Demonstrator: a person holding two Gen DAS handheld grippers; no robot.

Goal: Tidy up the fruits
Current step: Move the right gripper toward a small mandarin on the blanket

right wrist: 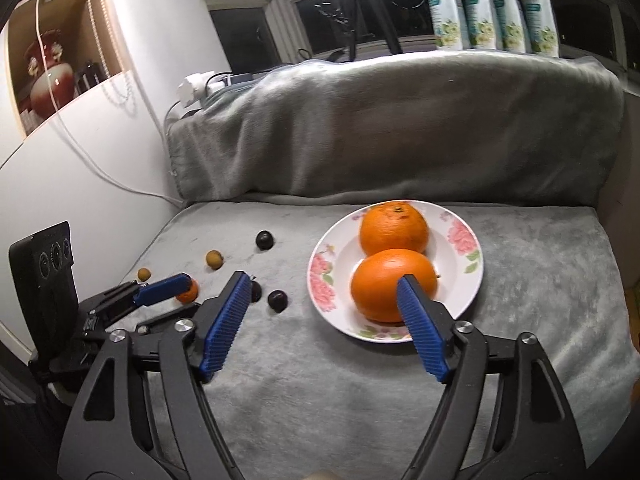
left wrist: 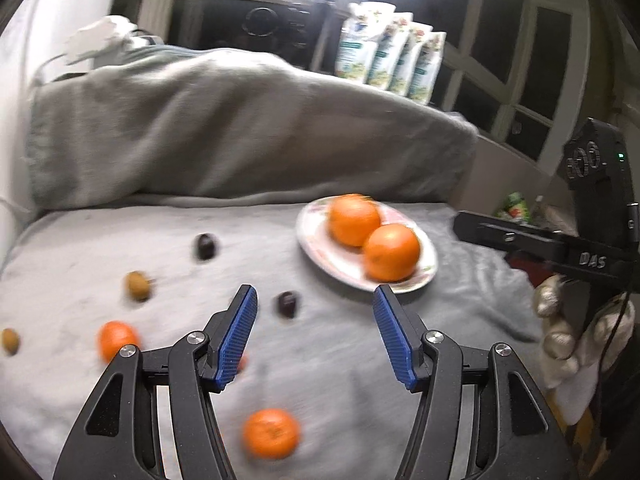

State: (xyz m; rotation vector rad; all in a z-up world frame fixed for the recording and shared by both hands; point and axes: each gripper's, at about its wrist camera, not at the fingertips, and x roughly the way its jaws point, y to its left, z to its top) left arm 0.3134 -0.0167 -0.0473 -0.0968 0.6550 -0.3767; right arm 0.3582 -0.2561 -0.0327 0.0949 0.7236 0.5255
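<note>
**Orange pair on plate, small fruit loose**

Grey blanket (right wrist: 360, 380) carries a floral plate (right wrist: 460, 300) at 1 o'clock with two oranges (right wrist: 394, 230) touching. Small oranges (left wrist: 272, 434), dark plums (right wrist: 265, 240) and brown fruits (right wrist: 214, 259) lie scattered at 10 o'clock. Left gripper (left wrist: 314, 332) and right gripper (right wrist: 322, 312) both gape, holding nothing.

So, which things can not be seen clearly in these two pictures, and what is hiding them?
- Left wrist view: motion blur smears the loose fruit, e.g. the near small orange; kinds of the brown ones are unclear.
- Left wrist view: a reddish thing behind the left hand-held gripper pad, mostly hidden.
- Right wrist view: the front orange is partly covered by the right hand-held gripper finger.
- Right wrist view: a dark fruit is half hidden behind the other finger.
</note>
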